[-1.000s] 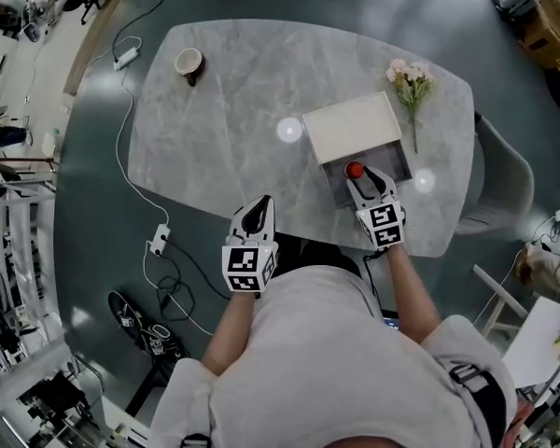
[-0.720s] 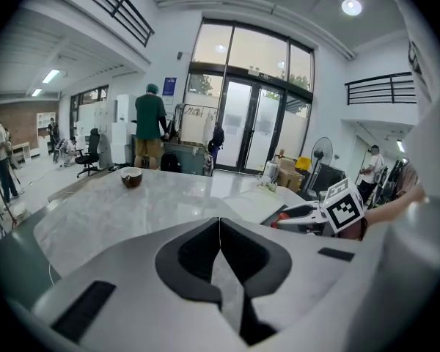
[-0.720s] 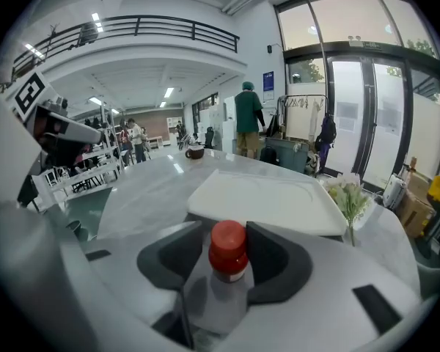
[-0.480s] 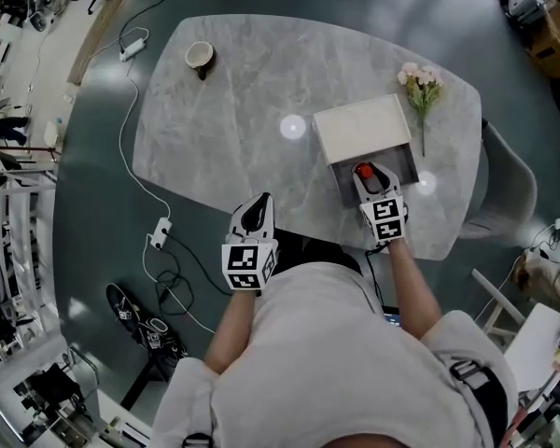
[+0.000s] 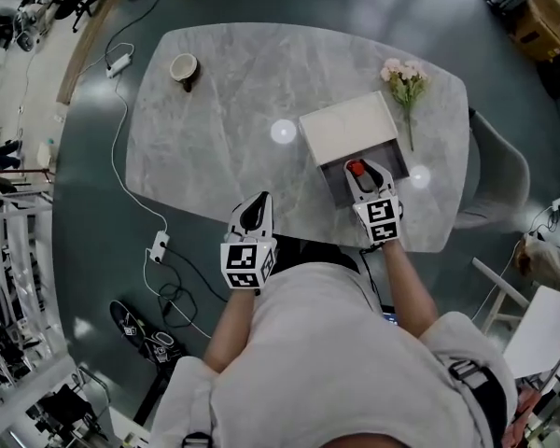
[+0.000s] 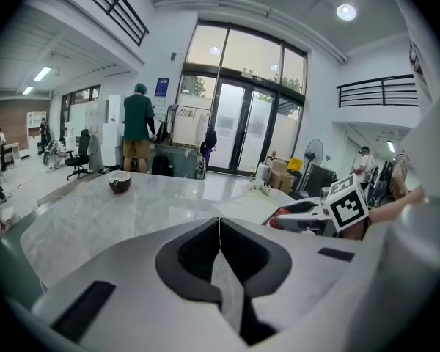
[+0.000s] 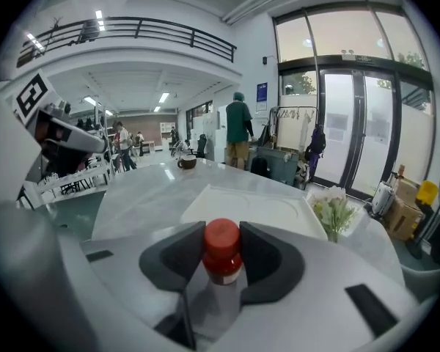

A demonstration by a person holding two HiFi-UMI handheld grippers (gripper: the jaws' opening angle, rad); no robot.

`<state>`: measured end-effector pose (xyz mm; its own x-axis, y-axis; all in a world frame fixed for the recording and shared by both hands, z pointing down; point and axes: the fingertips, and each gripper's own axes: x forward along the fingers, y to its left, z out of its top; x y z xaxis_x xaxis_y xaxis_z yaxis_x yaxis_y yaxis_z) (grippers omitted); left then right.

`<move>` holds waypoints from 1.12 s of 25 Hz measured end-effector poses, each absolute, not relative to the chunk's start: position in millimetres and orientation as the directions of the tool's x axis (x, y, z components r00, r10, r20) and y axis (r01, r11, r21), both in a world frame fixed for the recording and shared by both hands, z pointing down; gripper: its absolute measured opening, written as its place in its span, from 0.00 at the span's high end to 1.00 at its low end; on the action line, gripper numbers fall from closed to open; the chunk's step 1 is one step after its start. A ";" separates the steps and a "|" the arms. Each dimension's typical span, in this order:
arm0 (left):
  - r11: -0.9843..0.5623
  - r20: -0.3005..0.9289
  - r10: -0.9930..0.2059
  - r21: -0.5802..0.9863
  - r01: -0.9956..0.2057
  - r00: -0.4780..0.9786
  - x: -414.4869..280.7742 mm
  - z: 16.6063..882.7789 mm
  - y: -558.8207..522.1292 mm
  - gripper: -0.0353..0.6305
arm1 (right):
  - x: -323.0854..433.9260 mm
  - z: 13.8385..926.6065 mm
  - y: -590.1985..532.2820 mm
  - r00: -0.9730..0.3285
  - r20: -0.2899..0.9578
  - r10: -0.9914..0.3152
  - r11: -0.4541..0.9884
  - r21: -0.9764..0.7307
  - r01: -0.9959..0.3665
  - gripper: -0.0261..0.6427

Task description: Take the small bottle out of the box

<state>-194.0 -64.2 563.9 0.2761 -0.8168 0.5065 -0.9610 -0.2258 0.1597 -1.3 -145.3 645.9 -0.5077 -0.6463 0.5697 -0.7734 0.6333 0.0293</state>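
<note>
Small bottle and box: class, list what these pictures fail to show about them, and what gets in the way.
- Body of the small bottle: only its red cap shows. The right gripper hides the rest in its own view and in the head view.
- Inside of the box: mostly covered by that gripper in the head view.
- Whether the bottle's base rests on the box floor: hidden in every view.
</note>
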 end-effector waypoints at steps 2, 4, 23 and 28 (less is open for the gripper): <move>-0.252 0.499 -0.813 0.164 -0.954 0.301 -187.3 563.3 -71.1 0.91 | 1.1 633.3 -147.6 -0.502 0.550 -0.667 0.617 0.032 -0.786 0.73; -0.281 0.490 -0.807 0.169 -0.945 0.328 -178.9 561.6 -77.7 0.91 | 3.1 618.5 -148.7 -0.499 0.529 -0.686 0.603 0.029 -0.797 0.73; -0.549 0.307 -0.762 0.162 -0.820 0.570 -92.4 486.2 -151.5 0.91 | 43.3 481.2 -147.6 -0.390 0.330 -0.860 0.422 0.031 -0.906 0.73; -0.591 0.227 -0.759 0.153 -0.792 0.610 -72.2 450.3 -165.2 0.91 | 53.4 443.6 -151.1 -0.355 0.278 -0.892 0.384 0.054 -0.922 0.73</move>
